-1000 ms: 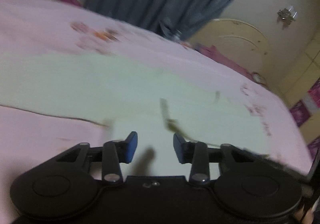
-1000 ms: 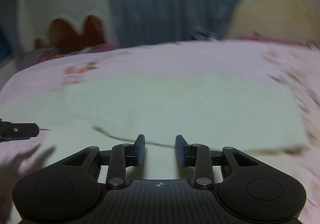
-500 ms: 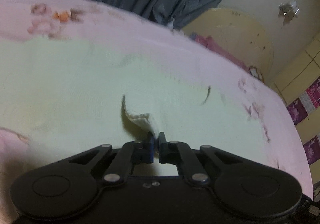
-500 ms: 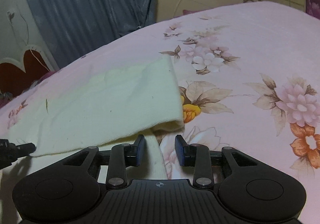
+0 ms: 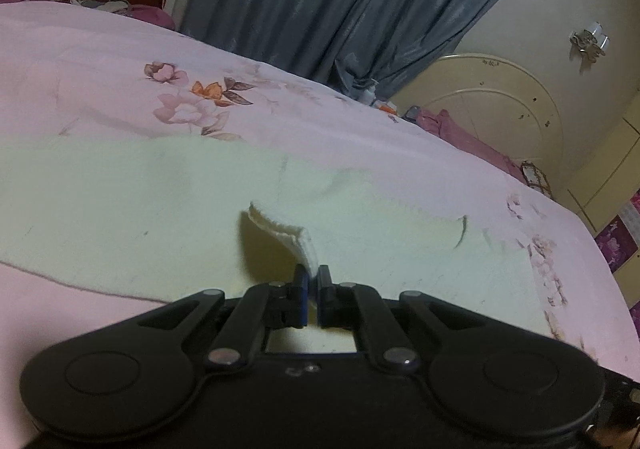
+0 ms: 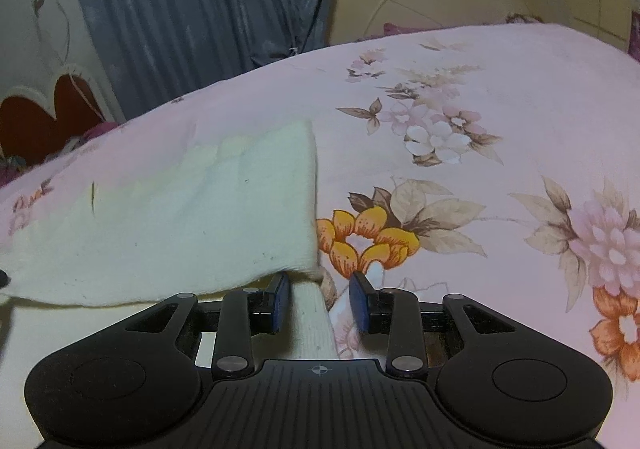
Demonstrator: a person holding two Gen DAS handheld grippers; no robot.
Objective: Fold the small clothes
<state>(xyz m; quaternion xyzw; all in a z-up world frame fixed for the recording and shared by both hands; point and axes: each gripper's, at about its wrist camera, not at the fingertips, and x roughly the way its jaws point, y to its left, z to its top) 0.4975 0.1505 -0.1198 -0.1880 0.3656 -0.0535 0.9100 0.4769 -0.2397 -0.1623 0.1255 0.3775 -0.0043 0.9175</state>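
Dim, warm indoor light; soft focus, fisheye-bent edges.

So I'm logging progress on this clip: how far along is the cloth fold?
Early. Done: the cream cloth lies spread on the floral bedsheet, and the left gripper is shut on one corner, lifted slightly. In hand: the right gripper is open, fingers straddling the cloth's other near edge, not yet closed. Left: gripping that side, carrying both corners over, and any further folds.
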